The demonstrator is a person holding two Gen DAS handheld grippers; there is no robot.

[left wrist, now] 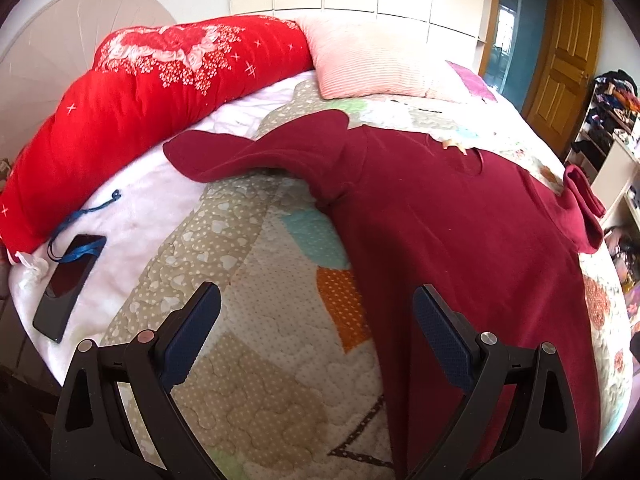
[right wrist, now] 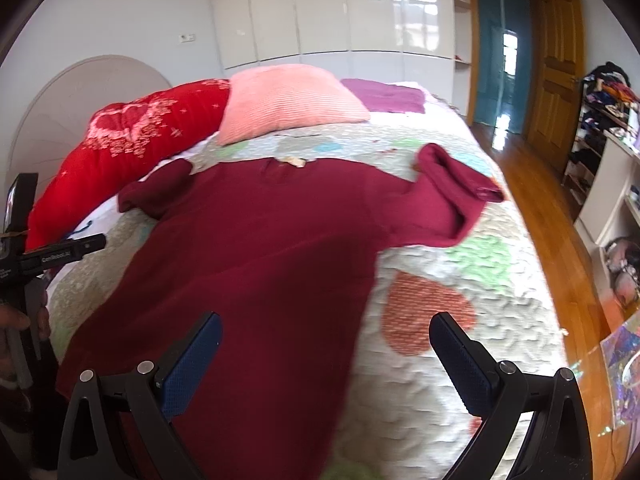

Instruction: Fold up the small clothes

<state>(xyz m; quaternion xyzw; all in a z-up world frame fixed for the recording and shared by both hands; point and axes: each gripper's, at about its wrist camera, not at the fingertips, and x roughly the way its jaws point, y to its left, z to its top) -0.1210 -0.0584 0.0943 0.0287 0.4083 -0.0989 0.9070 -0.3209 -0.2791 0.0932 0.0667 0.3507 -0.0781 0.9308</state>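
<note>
A dark red long-sleeved top [left wrist: 460, 240] lies spread flat on the patchwork quilt [left wrist: 260, 280], neck end far from me. Its left sleeve [left wrist: 240, 152] stretches out to the left; its right sleeve [right wrist: 452, 192] is bunched and folded over. My left gripper [left wrist: 316, 308] is open and empty, above the top's lower left edge. My right gripper [right wrist: 326, 336] is open and empty, above the top's lower right edge [right wrist: 280, 300]. The left gripper's body [right wrist: 36, 256] shows at the left edge of the right wrist view.
A red bolster [left wrist: 140, 100] and a pink pillow [left wrist: 372, 60] lie at the head of the bed. A black phone [left wrist: 66, 284] with a blue strap lies at the left bed edge. Wooden floor [right wrist: 560, 220] and shelves [right wrist: 608, 140] are to the right.
</note>
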